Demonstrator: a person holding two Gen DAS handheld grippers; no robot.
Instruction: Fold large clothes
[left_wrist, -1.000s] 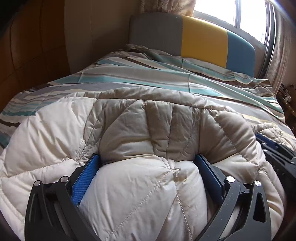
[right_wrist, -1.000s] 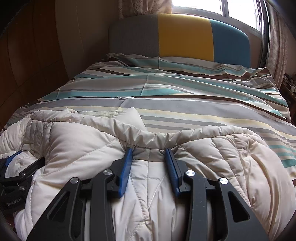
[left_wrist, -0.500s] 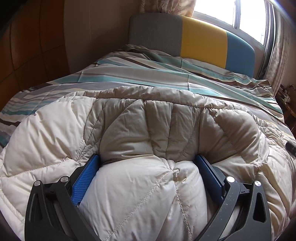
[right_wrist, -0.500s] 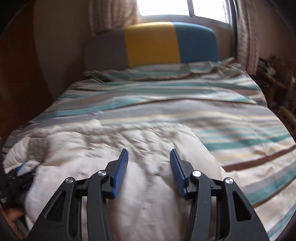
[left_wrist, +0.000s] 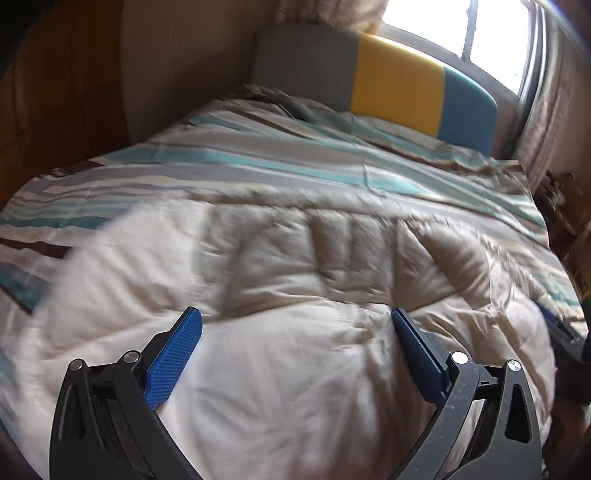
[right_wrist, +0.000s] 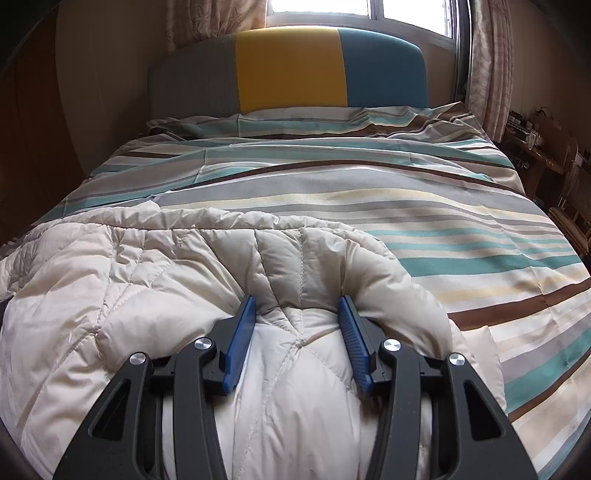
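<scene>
A cream quilted down jacket (left_wrist: 314, 280) lies bunched at the foot of a bed with a striped cover. My left gripper (left_wrist: 293, 319) is open wide above the jacket, its blue pads clear of the fabric; the view is blurred by motion. My right gripper (right_wrist: 298, 306) is shut on a thick fold of the jacket (right_wrist: 166, 273) at its right end, with padding bulging between the blue pads. The right gripper also shows at the right edge of the left wrist view (left_wrist: 561, 328).
The striped bed cover (right_wrist: 424, 206) stretches back to a grey, yellow and blue headboard (right_wrist: 291, 70) under a bright window. A wooden wall (left_wrist: 44, 103) runs along the left. A cluttered desk (right_wrist: 546, 147) stands on the right.
My left gripper has let go of the jacket fold and lifted back from it. My right gripper swung off the jacket half a second ago and now grips a fold at its right end.
</scene>
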